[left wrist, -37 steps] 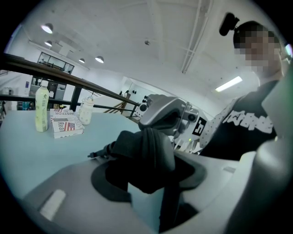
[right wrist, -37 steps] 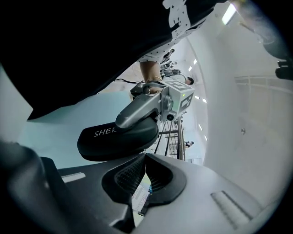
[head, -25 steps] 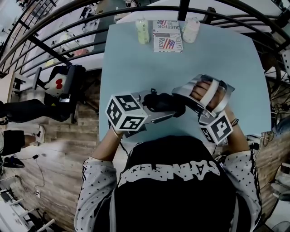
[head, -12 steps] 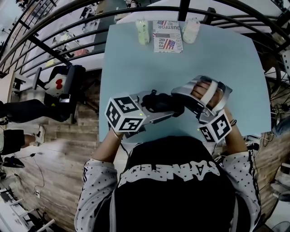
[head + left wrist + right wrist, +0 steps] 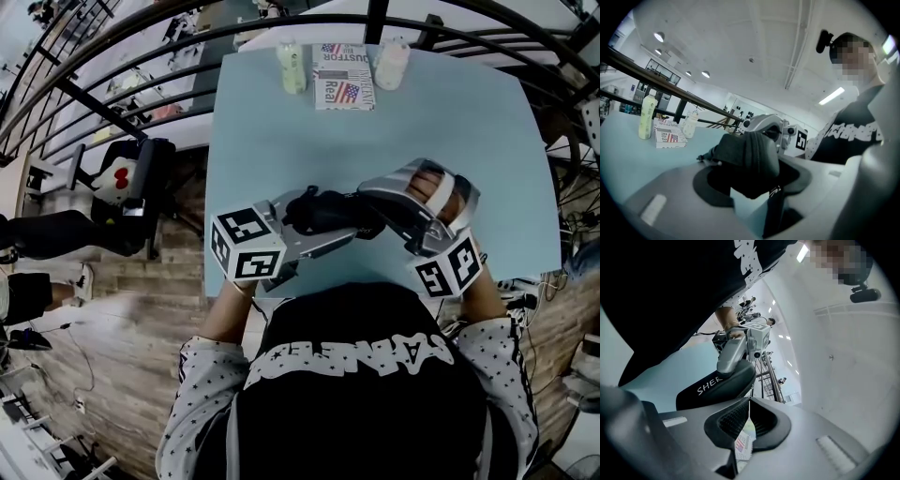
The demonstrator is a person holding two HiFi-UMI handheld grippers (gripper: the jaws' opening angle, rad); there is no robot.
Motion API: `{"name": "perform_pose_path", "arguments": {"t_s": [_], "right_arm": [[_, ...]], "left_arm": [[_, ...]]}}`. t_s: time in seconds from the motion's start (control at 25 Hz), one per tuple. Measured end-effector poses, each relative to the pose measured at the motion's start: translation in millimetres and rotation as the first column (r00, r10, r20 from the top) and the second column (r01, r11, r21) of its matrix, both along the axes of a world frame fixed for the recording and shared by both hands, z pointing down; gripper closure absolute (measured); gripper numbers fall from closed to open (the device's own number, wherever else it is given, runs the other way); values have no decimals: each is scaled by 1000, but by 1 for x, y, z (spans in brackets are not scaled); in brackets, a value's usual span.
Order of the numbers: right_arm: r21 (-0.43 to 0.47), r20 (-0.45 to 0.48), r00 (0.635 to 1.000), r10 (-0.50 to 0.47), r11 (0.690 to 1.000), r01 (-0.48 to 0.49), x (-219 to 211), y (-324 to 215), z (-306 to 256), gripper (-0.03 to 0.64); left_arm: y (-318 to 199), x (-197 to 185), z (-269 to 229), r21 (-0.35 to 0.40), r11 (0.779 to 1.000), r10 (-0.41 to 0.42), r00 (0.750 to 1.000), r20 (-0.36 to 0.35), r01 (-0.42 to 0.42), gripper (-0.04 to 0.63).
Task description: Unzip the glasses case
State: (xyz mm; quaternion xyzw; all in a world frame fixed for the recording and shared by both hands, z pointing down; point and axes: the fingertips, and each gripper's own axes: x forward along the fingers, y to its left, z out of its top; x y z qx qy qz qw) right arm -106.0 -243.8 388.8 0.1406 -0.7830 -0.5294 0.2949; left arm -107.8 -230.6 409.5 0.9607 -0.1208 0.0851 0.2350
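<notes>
A pale blue square tabletop stands inside a black metal railing, over a wood-plank floor. Near its 6 o'clock edge, the fingers of the left gripper clamp the black zip-up glasses case, lettered "SHER". The fingers of the right gripper are pressed together at the case's 3 o'clock end, and a flag-printed box at 12 o'clock reads "Real".

Closed right tool at glasses case

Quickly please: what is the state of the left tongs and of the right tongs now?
Left tongs: closed on the glasses case.
Right tongs: shut, tips at the case; anything pinched cannot be told.
</notes>
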Motion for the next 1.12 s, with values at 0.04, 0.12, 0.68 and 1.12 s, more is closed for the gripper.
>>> {"name": "perform_pose_path", "arguments": {"t_s": [0.04, 0.12, 0.68, 1.12], "right_arm": [[-1, 8, 1000, 3, 1000, -3, 1, 1, -1, 604], [-9, 25, 1000, 14, 1000, -13, 3, 2, -3, 604], [-232, 352, 916, 193, 966, -114, 20, -11, -19, 612], [-522, 552, 714, 430, 846, -105, 43, -28, -14, 612]], "left_arm": [[0, 0, -2, 4, 1000, -6, 1000, -7, 6, 595], [-2, -1, -6, 7, 1000, -24, 999, -27, 24, 595], [-17, -29, -31, 3, 984, -174, 972, -158, 176, 595], [-23, -35, -15, -49, 966, -258, 952, -165, 253, 595]]}}
